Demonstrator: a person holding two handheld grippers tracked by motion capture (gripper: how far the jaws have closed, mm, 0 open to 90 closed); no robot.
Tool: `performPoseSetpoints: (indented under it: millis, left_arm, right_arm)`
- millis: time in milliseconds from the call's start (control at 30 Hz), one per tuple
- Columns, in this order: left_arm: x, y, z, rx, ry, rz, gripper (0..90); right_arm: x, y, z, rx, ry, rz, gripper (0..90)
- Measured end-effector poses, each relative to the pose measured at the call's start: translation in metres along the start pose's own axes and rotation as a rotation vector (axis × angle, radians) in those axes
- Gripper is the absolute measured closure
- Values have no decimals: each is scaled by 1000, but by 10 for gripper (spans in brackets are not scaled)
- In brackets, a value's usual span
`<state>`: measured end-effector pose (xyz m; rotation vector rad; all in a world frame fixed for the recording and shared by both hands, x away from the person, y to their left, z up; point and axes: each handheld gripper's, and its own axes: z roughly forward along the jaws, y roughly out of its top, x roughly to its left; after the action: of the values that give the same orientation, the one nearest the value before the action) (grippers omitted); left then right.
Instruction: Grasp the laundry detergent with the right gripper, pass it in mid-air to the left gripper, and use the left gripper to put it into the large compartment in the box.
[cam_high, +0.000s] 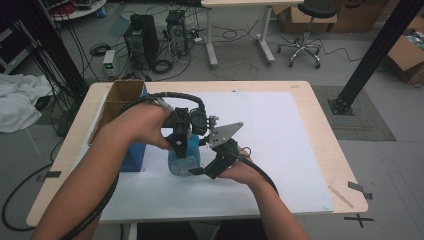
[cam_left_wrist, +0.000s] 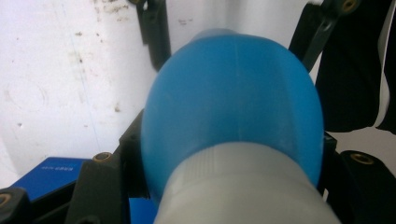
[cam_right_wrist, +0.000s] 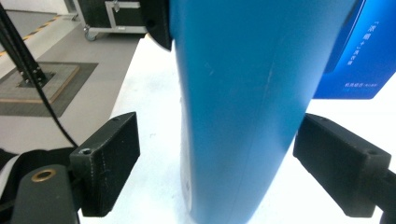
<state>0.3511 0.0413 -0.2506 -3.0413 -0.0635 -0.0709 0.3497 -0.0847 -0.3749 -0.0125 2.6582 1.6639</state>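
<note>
the left gripper (cam_high: 181, 148) is held from above, and its black jaws are squeezed tight on the blue bottle (cam_high: 184, 159), near the bottle's grey cap (cam_left_wrist: 243, 186). in the left gripper view the round blue body is seen just past the cap, pressed between the two jaws.

the right gripper (cam_high: 202, 171) is brought in low from the right side. its jaws are spread apart, and the bottle (cam_right_wrist: 252, 102) is seen between them. a gap of white table is seen between the left pad (cam_right_wrist: 109, 161) and the bottle. the other pad (cam_right_wrist: 341, 163) is very near the bottle, but it cannot be told if it is touched.

the bottle is stood on the white mat (cam_high: 280, 150), near the front and left of the middle. a blue box (cam_high: 131, 157) is placed just beside the bottle, on the left. a brown cardboard box (cam_high: 120, 100) is found behind it at the table's left edge. the wooden table (cam_high: 330, 150) is seen around the mat.
</note>
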Motion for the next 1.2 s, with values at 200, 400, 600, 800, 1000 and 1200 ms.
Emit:
performPoseSetpoints:
  millis: [200,400,600,800,1000,1200]
  left_arm:
    - [6,-6,-7,-2,-15,-40,384]
    - [13,-15,-16,14,-26,-105,384]
    - [20,-24,-28,18,-32,-194,384]
    - [29,-34,-48,15,-48,-345,383]
    - [38,-48,-73,1,-60,-532,382]
    - [46,-70,-92,-4,-61,-682,382]
  right_arm:
    - [-2,3,-10,59,-4,-1,61]
    - [-6,5,-25,167,-11,11,0]
    - [-6,9,-41,272,-14,-7,0]
    - [-5,13,-49,417,4,-31,0]
    - [-5,11,-55,560,28,-45,0]
    - [-6,14,-72,639,33,-47,0]
